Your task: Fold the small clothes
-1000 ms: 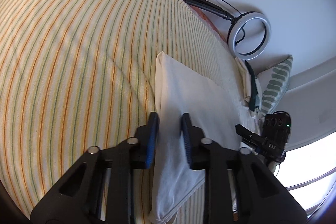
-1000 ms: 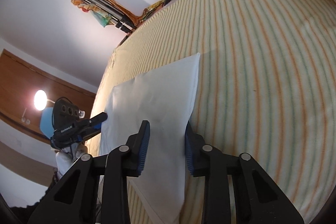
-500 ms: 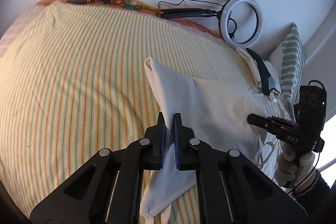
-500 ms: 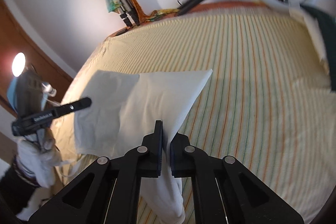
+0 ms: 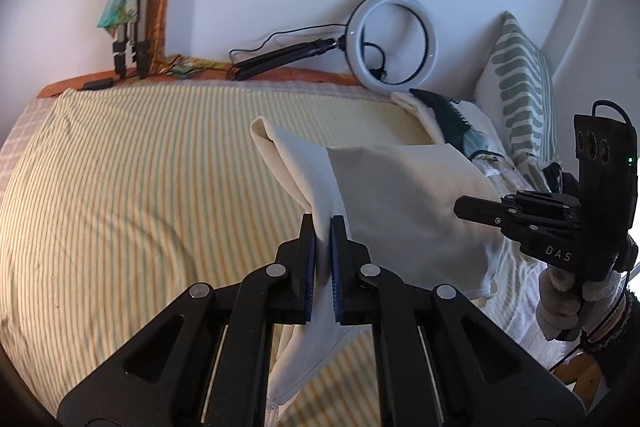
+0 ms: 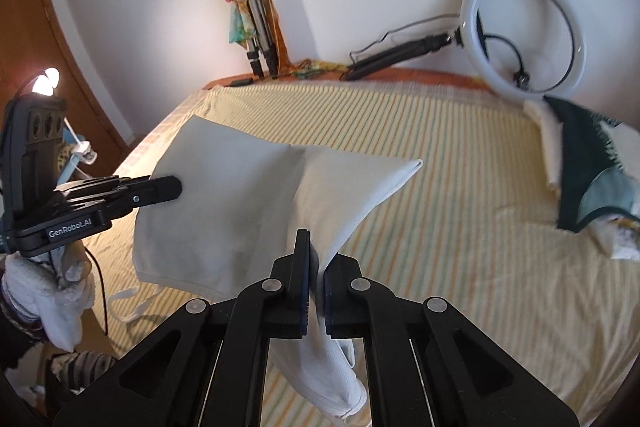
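Cream cloth (image 5: pixel 392 203) hangs in the middle of the frame, above the striped bed (image 5: pixel 120 187). The left gripper (image 5: pixel 322 259) and right gripper (image 6: pixel 316 283) each pinch an edge tight. No fold looks finished (only lifted); laying it over is left.

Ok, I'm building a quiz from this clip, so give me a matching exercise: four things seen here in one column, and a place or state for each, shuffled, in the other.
Things:
1. white garment
2. ring light
3. green-patterned pillow
4. folded tripod

Places or states:
A. propped upright in the wall corner, with a colourful cloth draped over it
B. lifted off the striped bedspread, pinched by the left gripper and the right gripper
C. leaning on the wall at the far edge of the bed, cable trailing
D. standing against the wall at the bed's right end

Pairs: 1-B, 2-C, 3-D, 4-A
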A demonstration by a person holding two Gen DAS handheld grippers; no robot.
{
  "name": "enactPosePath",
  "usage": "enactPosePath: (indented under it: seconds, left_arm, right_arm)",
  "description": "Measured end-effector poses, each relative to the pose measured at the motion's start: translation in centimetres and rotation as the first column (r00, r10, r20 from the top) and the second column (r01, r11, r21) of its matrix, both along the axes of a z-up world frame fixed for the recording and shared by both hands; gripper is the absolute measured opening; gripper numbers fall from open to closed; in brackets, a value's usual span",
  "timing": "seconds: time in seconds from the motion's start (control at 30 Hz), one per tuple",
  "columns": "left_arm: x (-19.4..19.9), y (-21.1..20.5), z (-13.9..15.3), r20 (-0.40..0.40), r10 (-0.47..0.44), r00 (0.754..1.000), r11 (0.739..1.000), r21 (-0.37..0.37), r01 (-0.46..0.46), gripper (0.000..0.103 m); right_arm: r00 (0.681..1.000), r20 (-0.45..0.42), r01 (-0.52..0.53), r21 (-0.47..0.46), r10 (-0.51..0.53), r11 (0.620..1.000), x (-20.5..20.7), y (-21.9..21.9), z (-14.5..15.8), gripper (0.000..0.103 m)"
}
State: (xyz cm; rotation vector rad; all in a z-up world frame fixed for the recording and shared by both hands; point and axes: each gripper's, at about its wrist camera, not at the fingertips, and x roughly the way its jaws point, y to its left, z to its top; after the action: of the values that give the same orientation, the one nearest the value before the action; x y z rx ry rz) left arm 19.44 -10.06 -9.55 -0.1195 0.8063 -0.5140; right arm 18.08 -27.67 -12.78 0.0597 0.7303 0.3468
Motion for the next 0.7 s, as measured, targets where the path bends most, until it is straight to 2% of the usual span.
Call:
enactPosePath:
  seconds: [0.1,0.37,0.57,0.7]
  left_arm:
    - [-0.4,-1.2,0.7,0.015,-0.024,1.000,1.000,-0.010,0.024,0.005]
    - [0.1,-6.0,1.8,0.019,-0.095,0.995,0.995,-0.017,0.095,0.005]
    - [1.6,-11.2,2.8,0.028,-0.159,0.987,0.987,-0.011,0.159,0.005]
    - [3.0,-15.3,3.3,0.026,-0.191,0.981,0.981,-0.039,0.192,0.005]
  right_arm:
    - [0.999,0.036,0.014,-0.041,-0.013,0.999,-1.0,-0.6,0.9,0.004]
    - [0.996,0.079,0.056,-0.071,-0.051,0.996,-2.7,-3.3,2.1,0.004]
    - [0.988,0.092,0.128,-0.063,-0.122,0.990,-3.5,-7.9,2.4,0.004]
    - [0.978,0.108,0.185,-0.066,-0.178,0.980,-3.8,-11.9,3.0,0.004]
